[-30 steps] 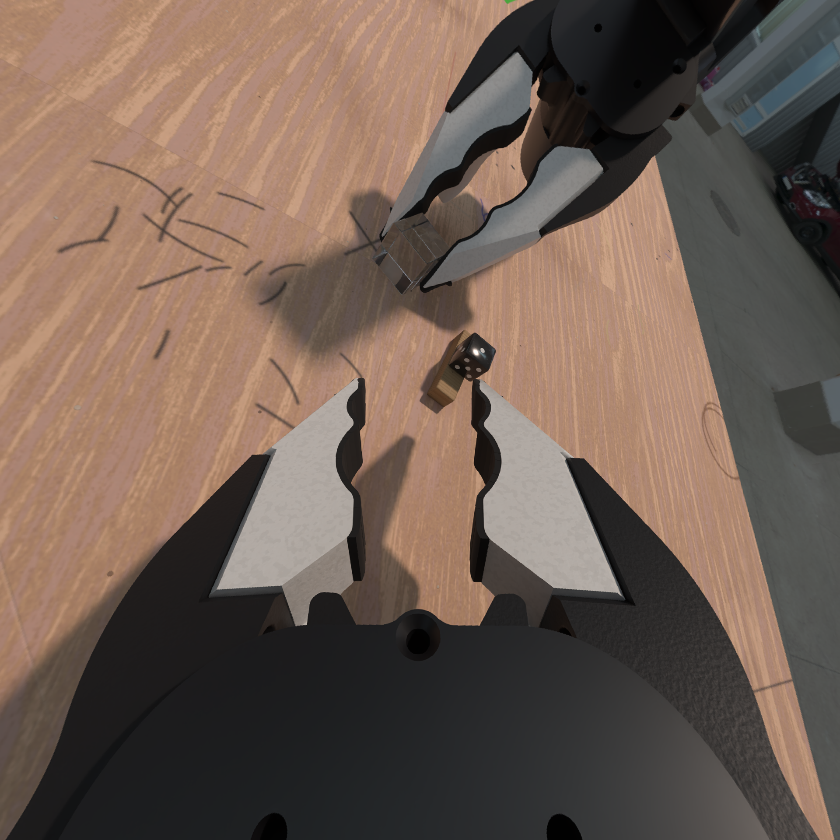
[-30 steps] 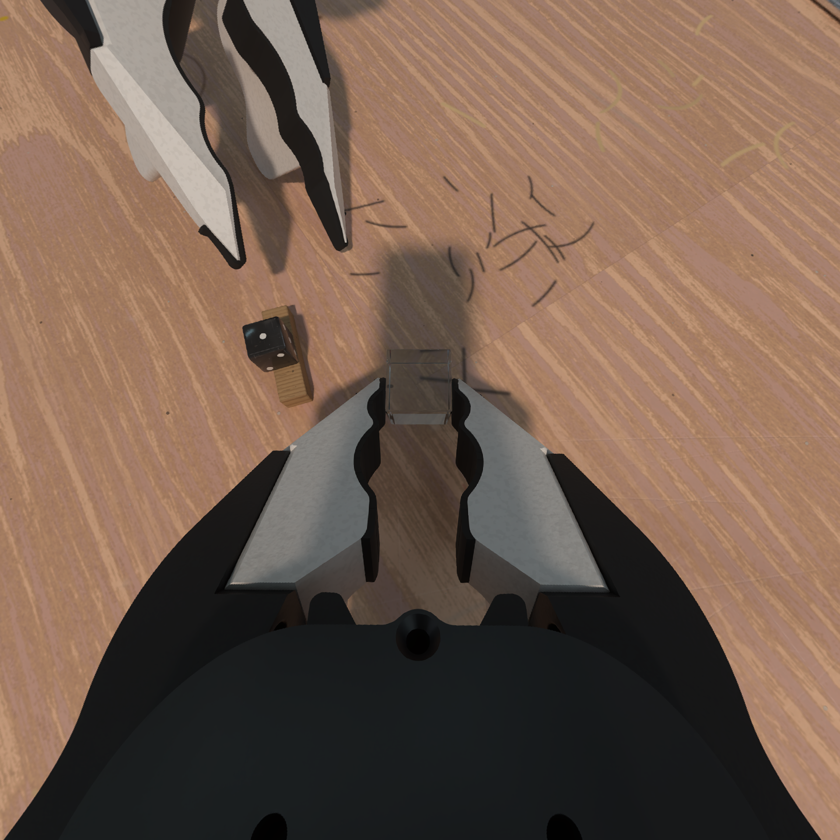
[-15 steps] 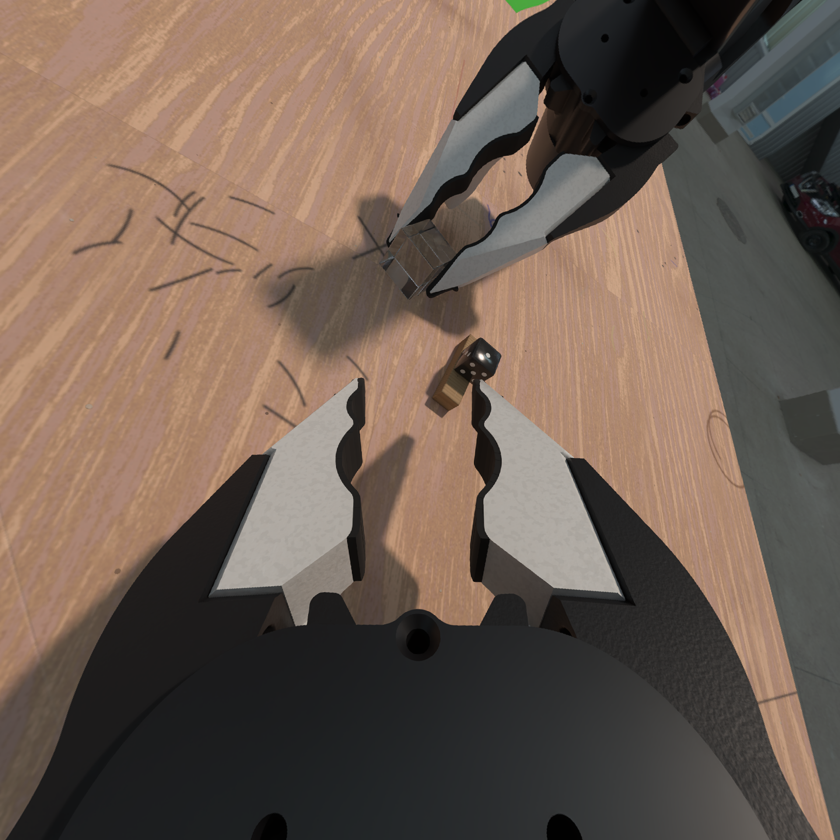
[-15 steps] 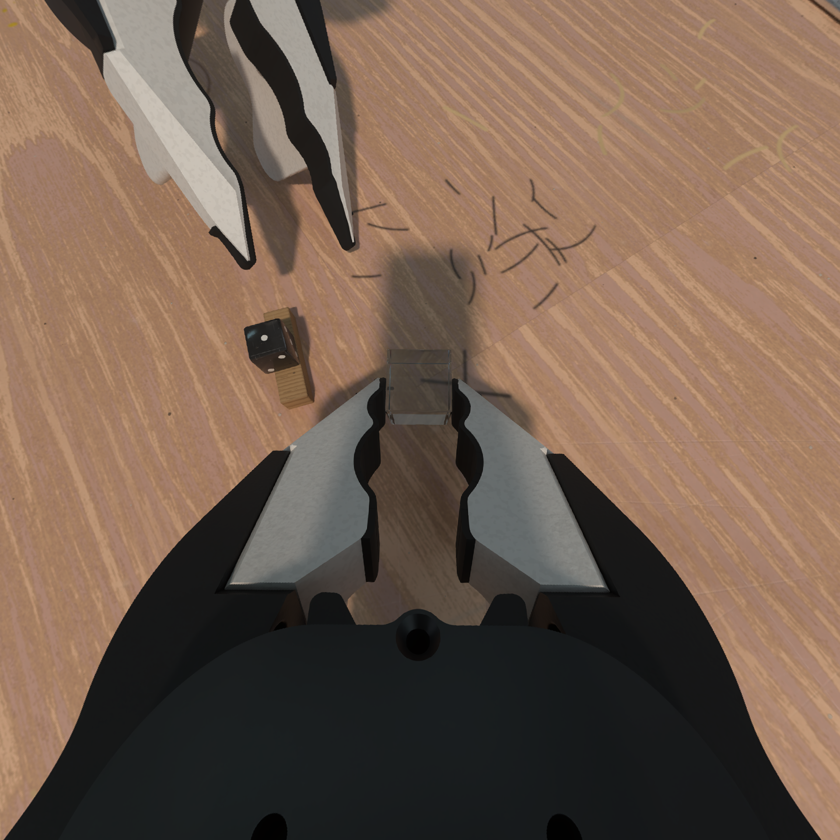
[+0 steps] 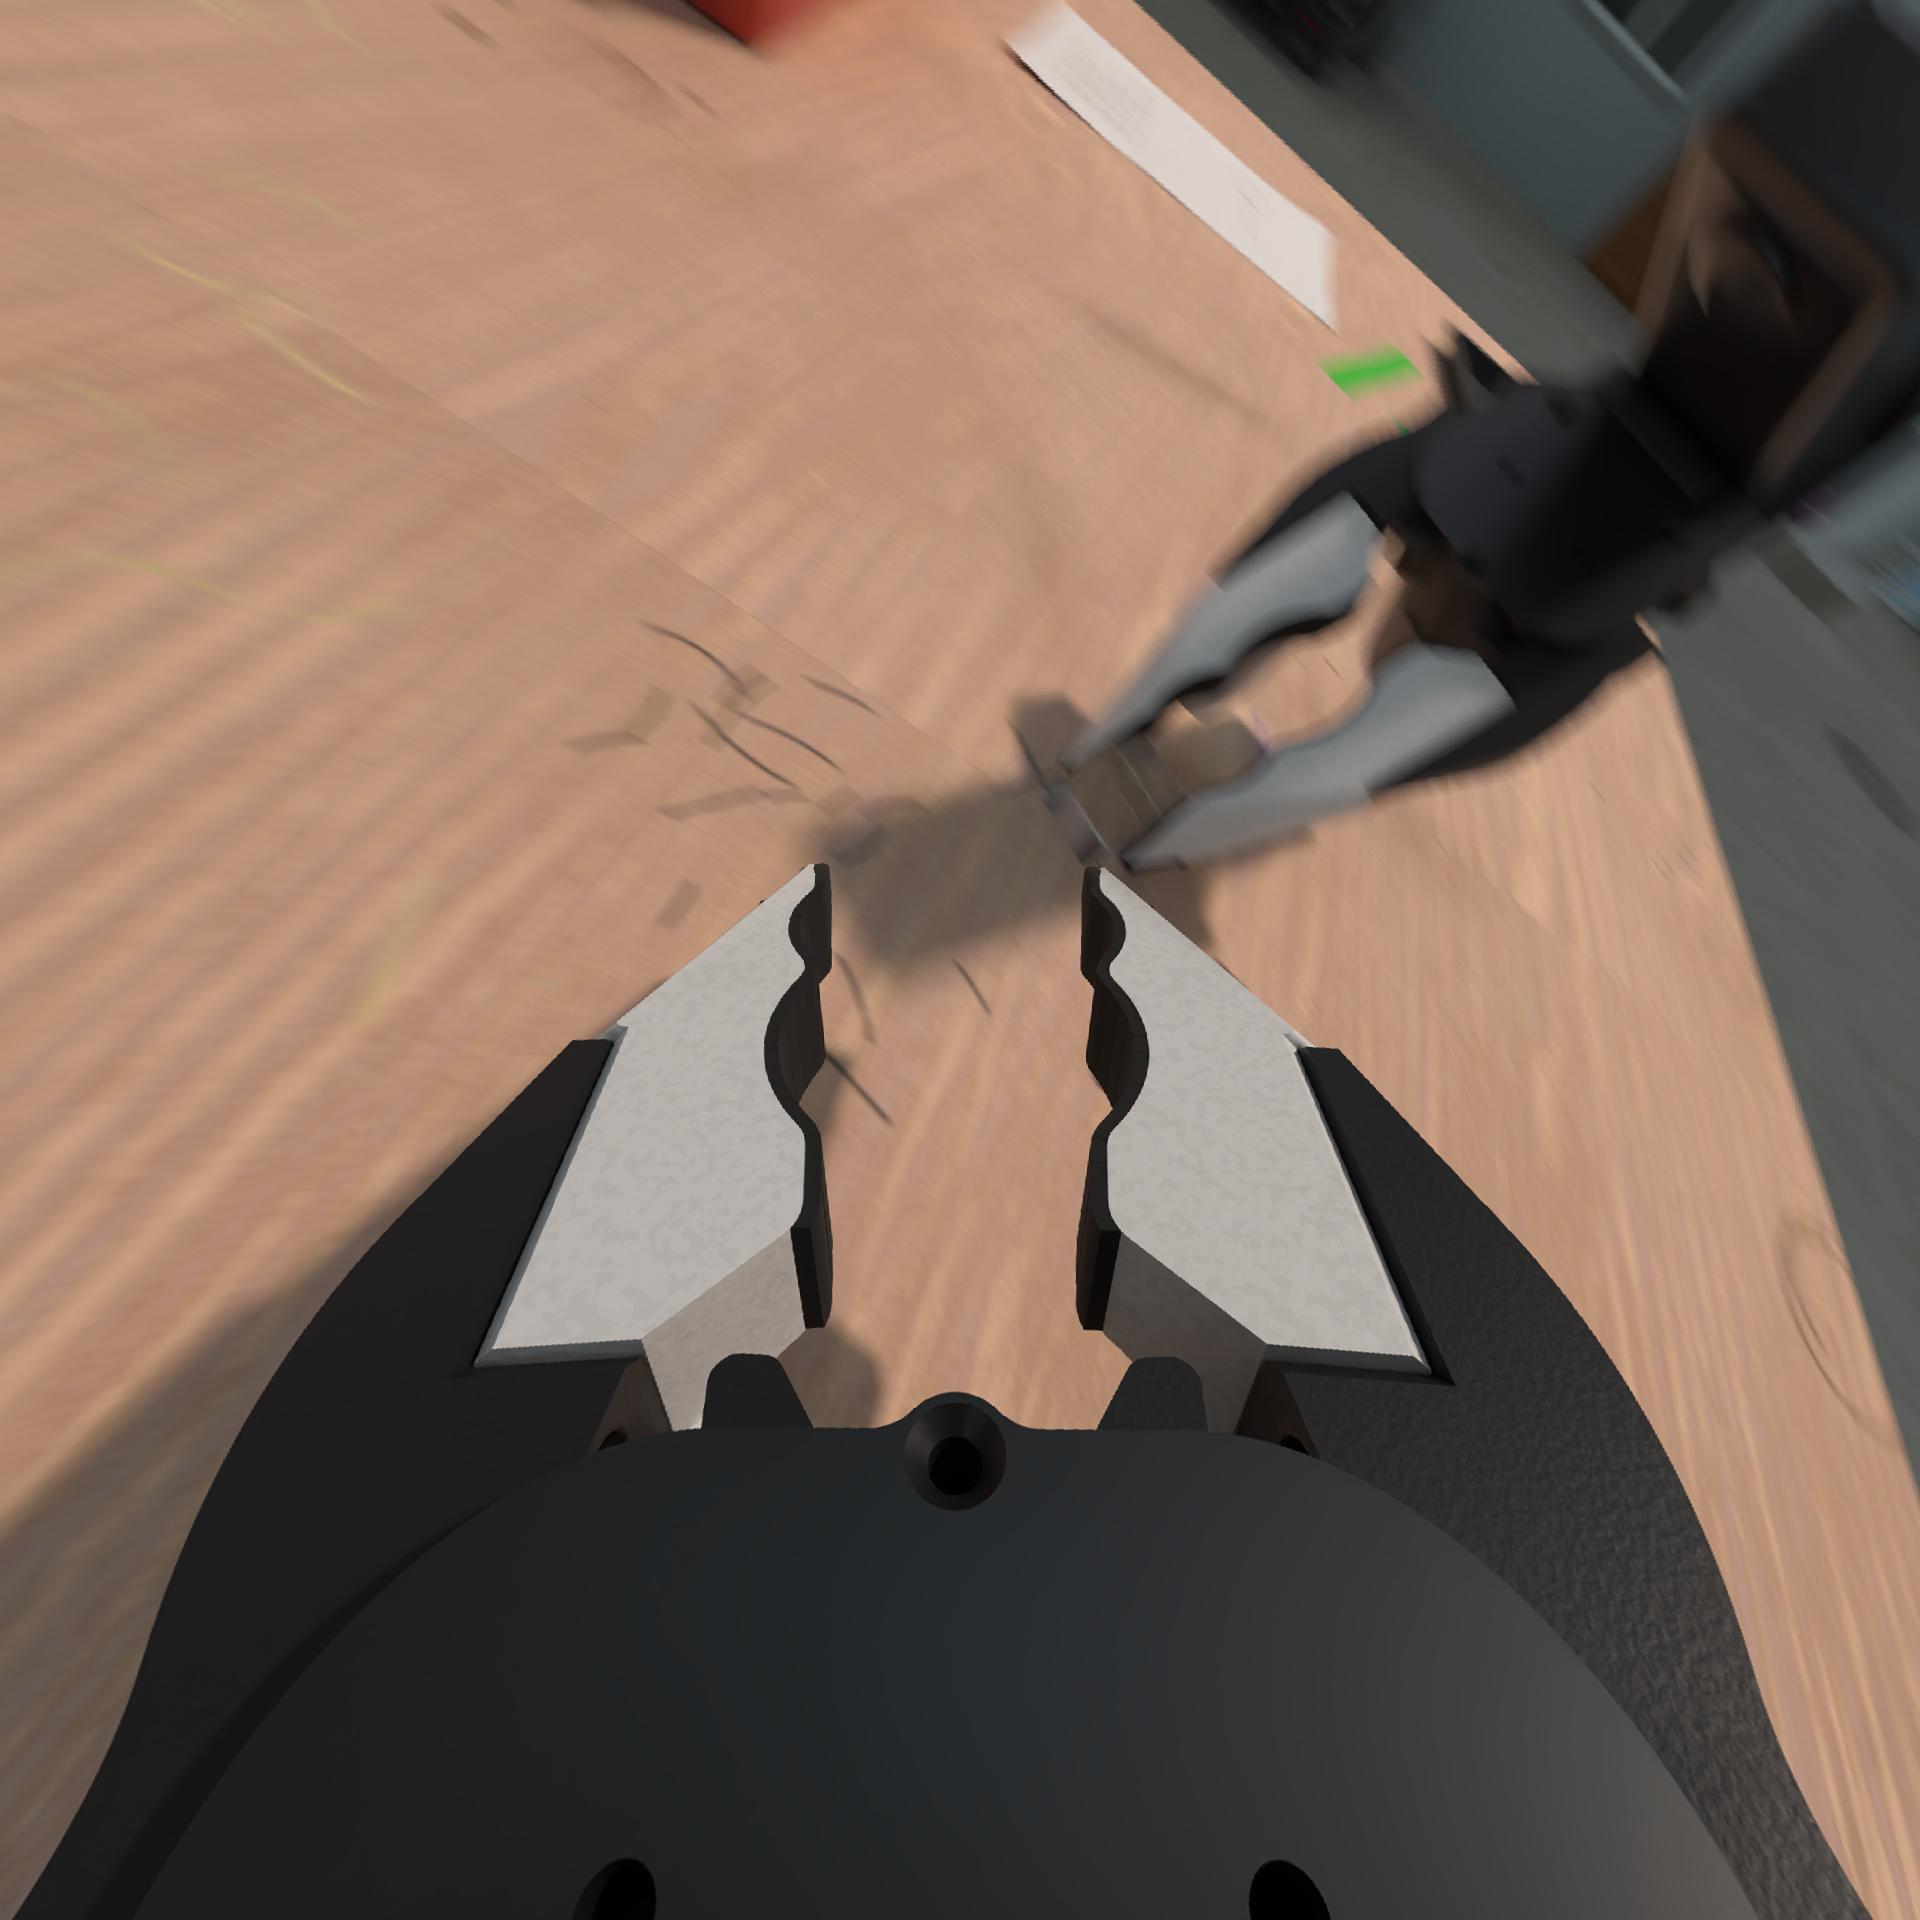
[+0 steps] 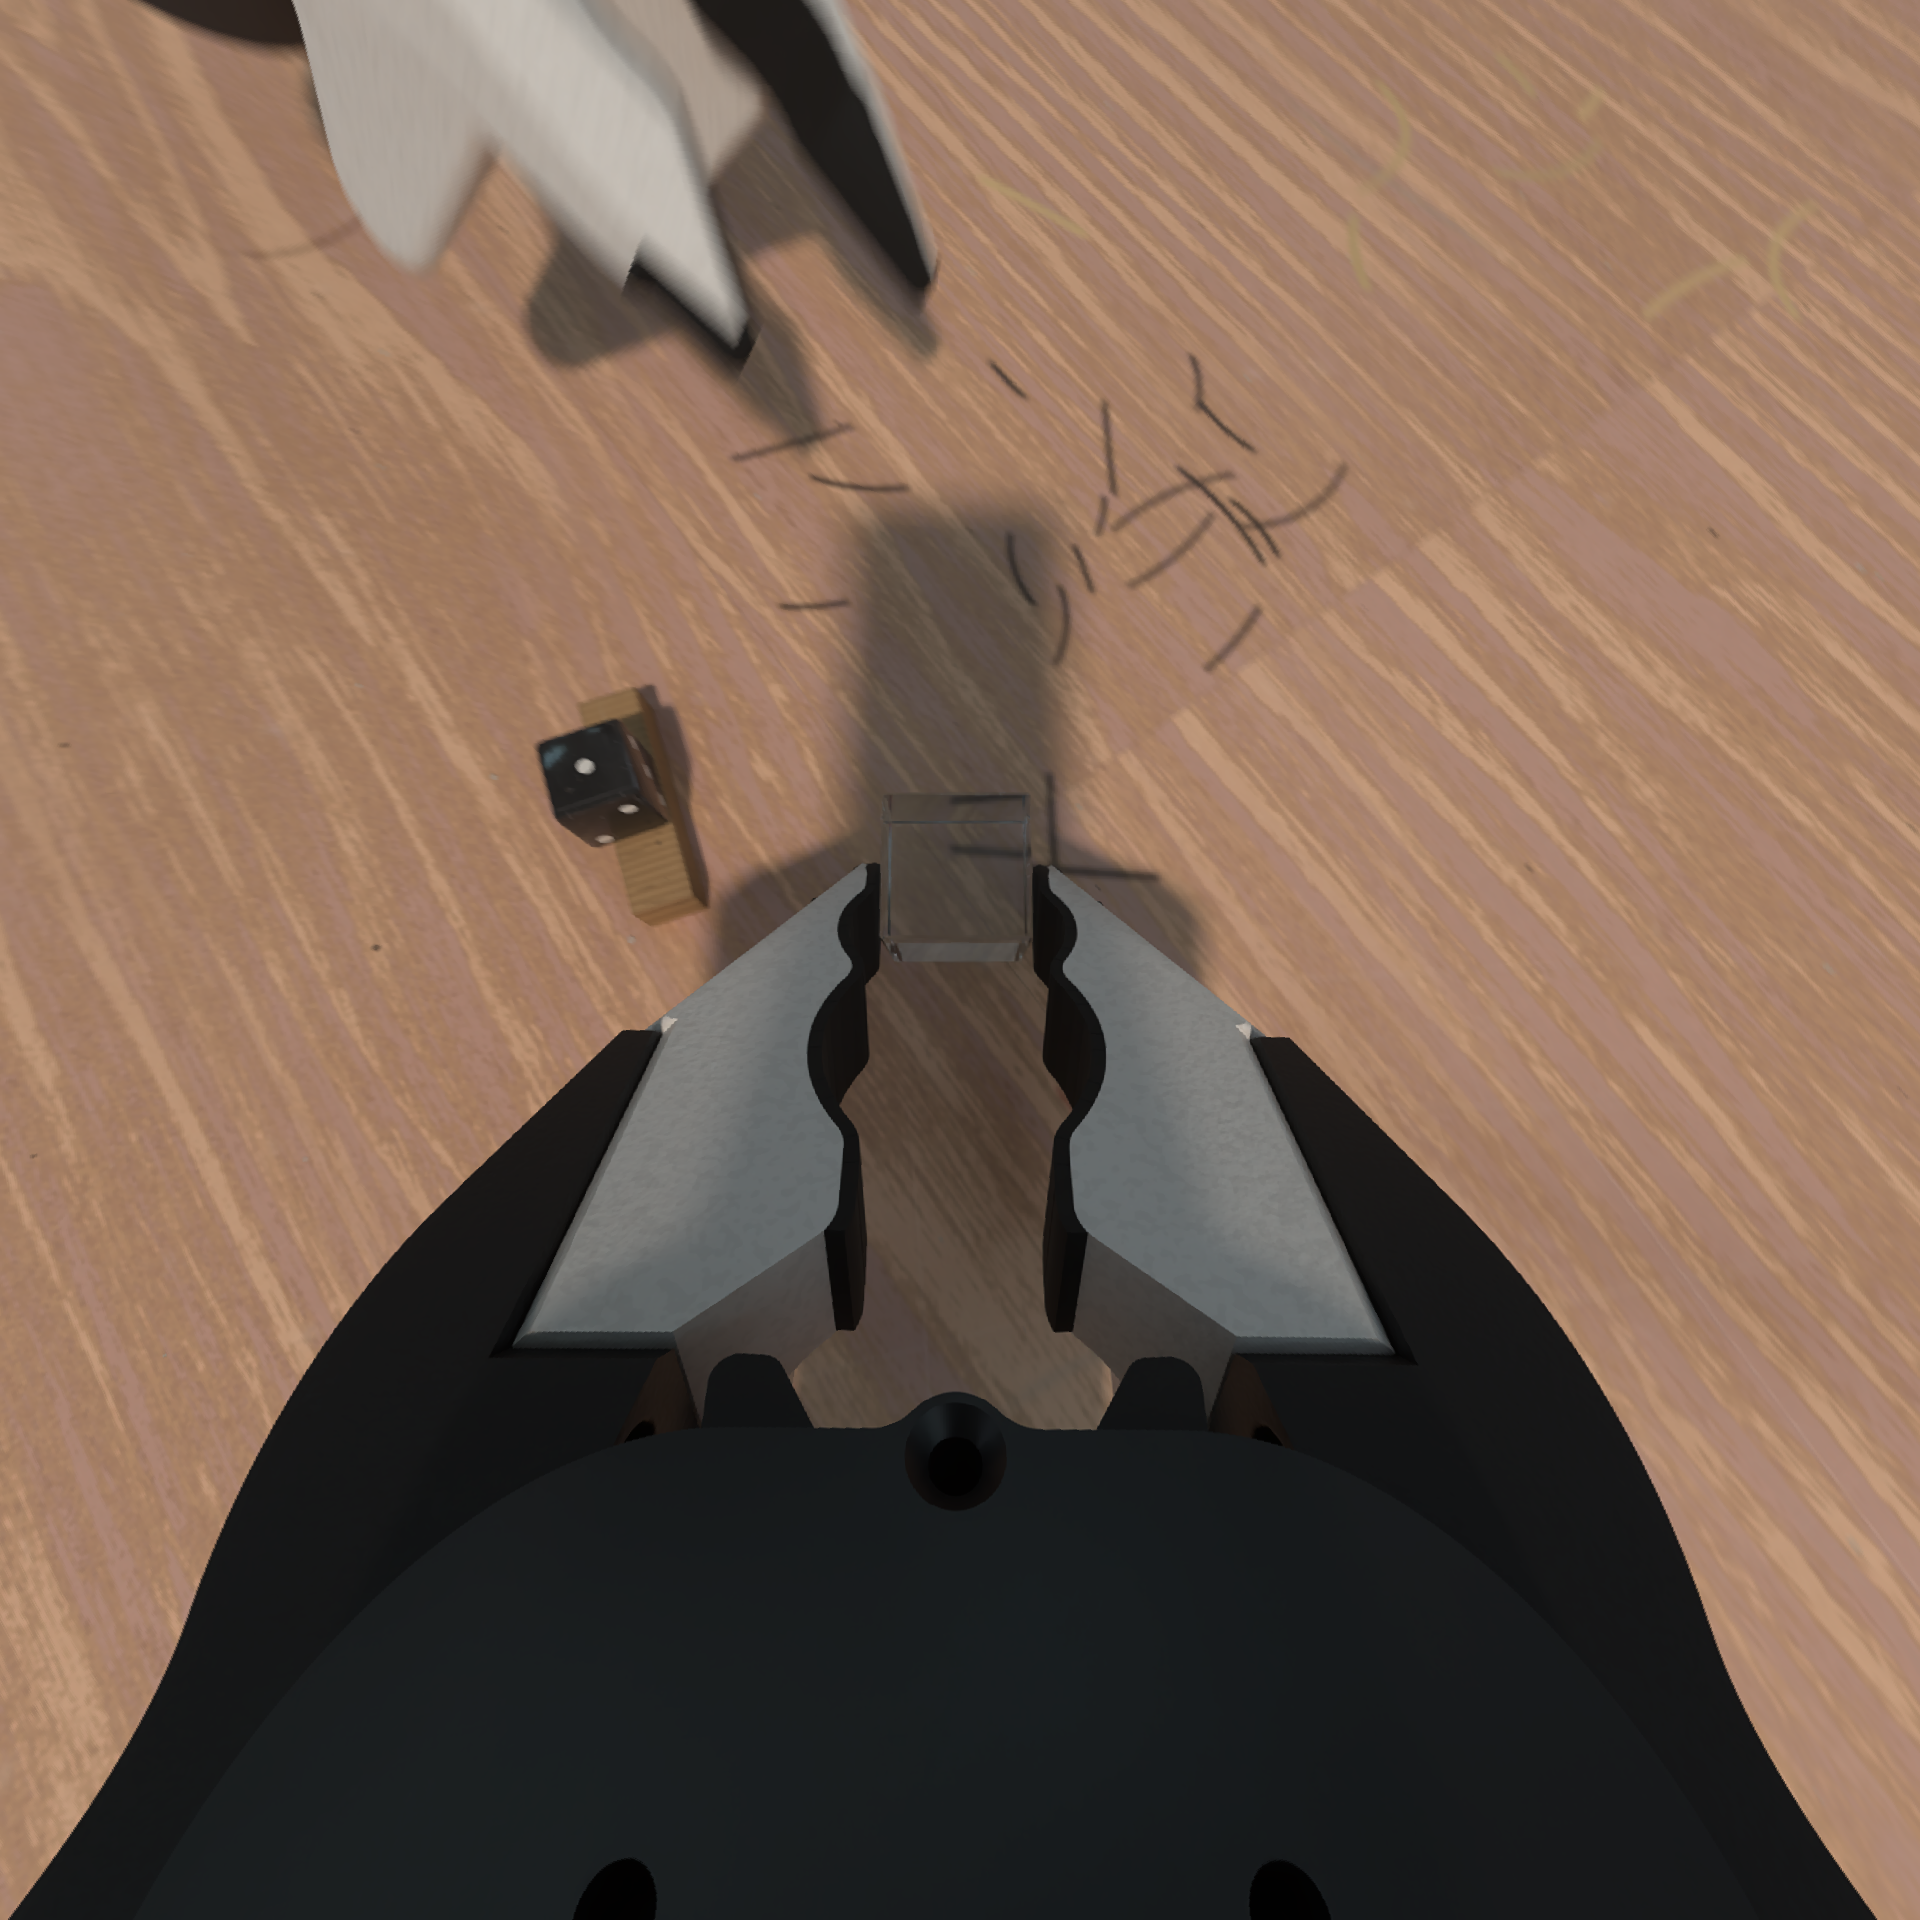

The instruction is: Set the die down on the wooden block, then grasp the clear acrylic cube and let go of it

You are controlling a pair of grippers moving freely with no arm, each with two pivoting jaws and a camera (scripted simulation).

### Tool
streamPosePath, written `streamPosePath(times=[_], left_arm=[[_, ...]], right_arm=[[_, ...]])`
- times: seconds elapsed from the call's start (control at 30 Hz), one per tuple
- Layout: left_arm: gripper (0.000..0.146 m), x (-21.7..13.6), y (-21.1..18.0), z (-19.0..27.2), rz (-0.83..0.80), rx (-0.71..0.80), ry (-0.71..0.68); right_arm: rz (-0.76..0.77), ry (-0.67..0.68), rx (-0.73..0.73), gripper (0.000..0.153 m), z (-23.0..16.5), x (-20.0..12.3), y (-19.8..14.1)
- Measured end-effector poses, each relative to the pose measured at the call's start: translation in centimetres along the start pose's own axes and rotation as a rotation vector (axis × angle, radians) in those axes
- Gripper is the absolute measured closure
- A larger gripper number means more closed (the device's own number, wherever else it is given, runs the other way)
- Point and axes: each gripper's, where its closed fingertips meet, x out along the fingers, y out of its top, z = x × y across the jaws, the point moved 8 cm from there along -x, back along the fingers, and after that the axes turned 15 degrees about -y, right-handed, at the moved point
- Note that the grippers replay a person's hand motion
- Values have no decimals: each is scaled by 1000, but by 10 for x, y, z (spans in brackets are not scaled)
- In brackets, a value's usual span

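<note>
A black die (image 6: pixel 597 784) sits on top of a small wooden block (image 6: pixel 660 873) on the wooden table, left of my right gripper. My right gripper (image 6: pixel 954 878) is shut on the clear acrylic cube (image 6: pixel 956 883), held between its fingertips low over the table. In the blurred left wrist view, the right gripper (image 5: pixel 1110 805) and the cube (image 5: pixel 1127 774) show at upper right. My left gripper (image 5: pixel 956 875) is open and empty above the table. It also shows at the top of the right wrist view (image 6: pixel 831 301), beyond the die. The die and block do not show in the left wrist view.
Dark scribble marks (image 6: pixel 1195 520) lie on the table beyond the cube. A white sheet (image 5: pixel 1184 177), a red object (image 5: pixel 758 16) and a small green thing (image 5: pixel 1371 369) lie far off. The table's edge (image 5: pixel 1662 935) runs along the right, with grey floor beyond.
My left gripper has moved fast, blurring its view, and the die and block have dropped out of it. My right gripper has stayed still around the cube.
</note>
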Motion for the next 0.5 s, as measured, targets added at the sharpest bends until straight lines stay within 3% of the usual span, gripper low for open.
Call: streamPosePath(times=[0.03, 0.1, 0.2, 0.37, 0.5], left_arm=[[98, -3, 10, -4, 45, -10, 74], [97, -4, 33, -13, 118, -31, 175], [96, 16, 71, -38, 54, -40, 181], [87, 74, 126, -104, -145, -21, 341], [81, 104, 134, -148, -278, -68, 440]], right_arm=[[-26, -24, 4, 122, 2, -1, -1], [-65, -86, 26, 97, 6, -5, -3], [-20, -101, 40, 69, 9, -16, -2], [115, -84, 75, 67, 7, -41, 13], [155, -92, 81, 66, 8, -54, 14]])
